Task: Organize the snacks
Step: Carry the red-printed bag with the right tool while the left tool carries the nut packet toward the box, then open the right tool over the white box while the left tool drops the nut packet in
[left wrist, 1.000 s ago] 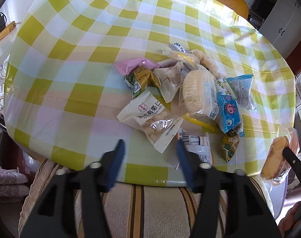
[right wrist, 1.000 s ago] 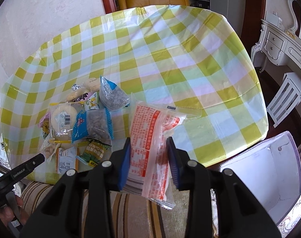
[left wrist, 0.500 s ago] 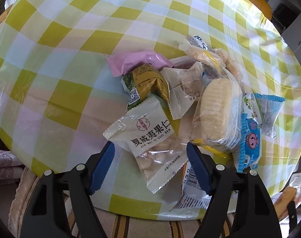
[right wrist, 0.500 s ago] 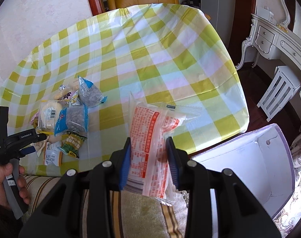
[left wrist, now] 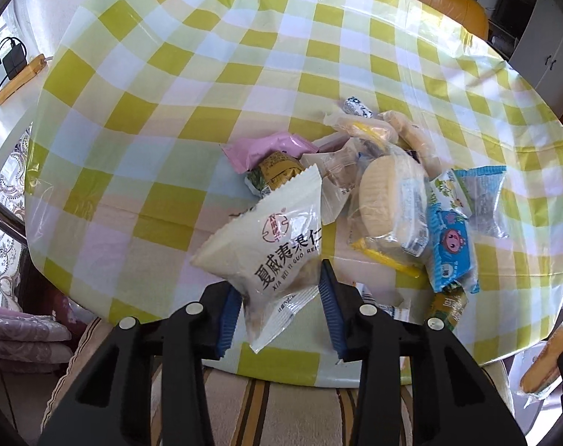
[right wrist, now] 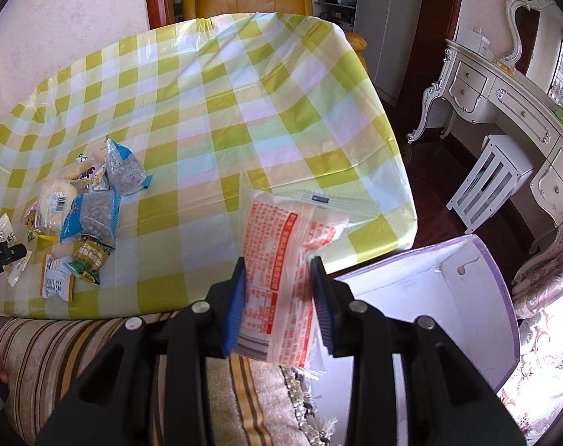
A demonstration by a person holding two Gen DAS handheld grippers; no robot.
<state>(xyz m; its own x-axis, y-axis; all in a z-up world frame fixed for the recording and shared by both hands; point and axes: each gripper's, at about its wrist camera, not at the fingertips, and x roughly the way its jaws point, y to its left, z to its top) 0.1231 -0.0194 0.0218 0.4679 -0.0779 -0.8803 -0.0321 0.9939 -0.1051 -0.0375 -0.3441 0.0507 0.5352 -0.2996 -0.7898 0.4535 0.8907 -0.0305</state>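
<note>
The left tongs (left wrist: pixel 279 310) pinch one white macadamia packet (left wrist: pixel 272 251), lifted off the desk (left wrist: pixel 140 119) at 6 o'clock of the snack pile (left wrist: pixel 389 193), likely to bag it. The right tongs (right wrist: pixel 277 299) clamp one red-printed zip bag (right wrist: pixel 287 260), held upright at the desk's 5 o'clock edge, probably ready to receive snacks, beside one white box (right wrist: pixel 422 297).

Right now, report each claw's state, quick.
Left claw: closed on the white macadamia snack packet, lifted off the pile.
Right claw: closed on the red-printed zip bag.
</note>
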